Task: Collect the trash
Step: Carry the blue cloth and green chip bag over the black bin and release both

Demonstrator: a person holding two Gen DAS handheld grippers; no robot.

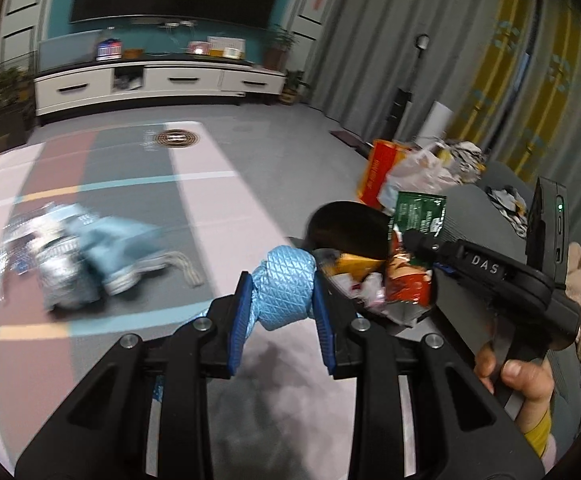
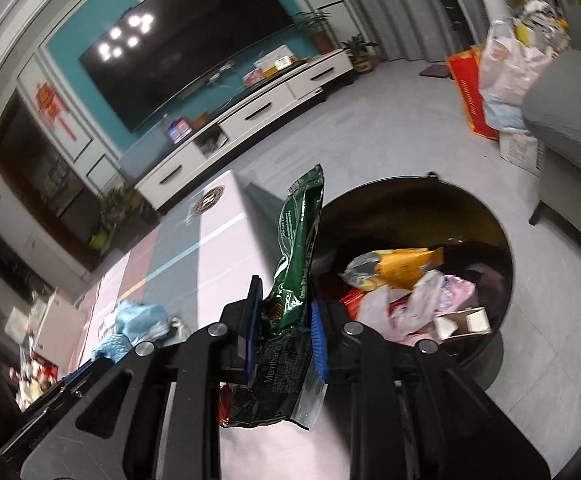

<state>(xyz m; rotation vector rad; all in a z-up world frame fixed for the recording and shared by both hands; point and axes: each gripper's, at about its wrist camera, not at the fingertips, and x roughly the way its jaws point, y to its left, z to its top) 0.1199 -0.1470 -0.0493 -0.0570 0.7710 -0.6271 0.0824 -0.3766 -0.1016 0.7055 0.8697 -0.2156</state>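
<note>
My left gripper (image 1: 281,303) is shut on a crumpled light-blue quilted wrapper (image 1: 286,288), held above the striped floor mat (image 1: 130,160). My right gripper (image 2: 284,326) is shut on a green foil snack bag (image 2: 296,252) that stands up between its blue pads (image 2: 317,336). A round dark trash bin (image 2: 502,240) holding several wrappers sits on the floor just right of the green bag. In the left wrist view the right gripper (image 1: 490,276) holds the green bag (image 1: 420,210) by the bin's rim (image 1: 346,216). A blurred heap of blue and silver trash (image 1: 70,252) lies on the mat at left.
A white TV cabinet (image 1: 158,80) runs along the far wall. A red box (image 2: 470,92) and a plastic bag (image 2: 506,60) stand by a grey sofa (image 2: 570,128) on the right. A potted plant (image 1: 4,108) stands at far left. A hand (image 1: 526,380) grips the right tool.
</note>
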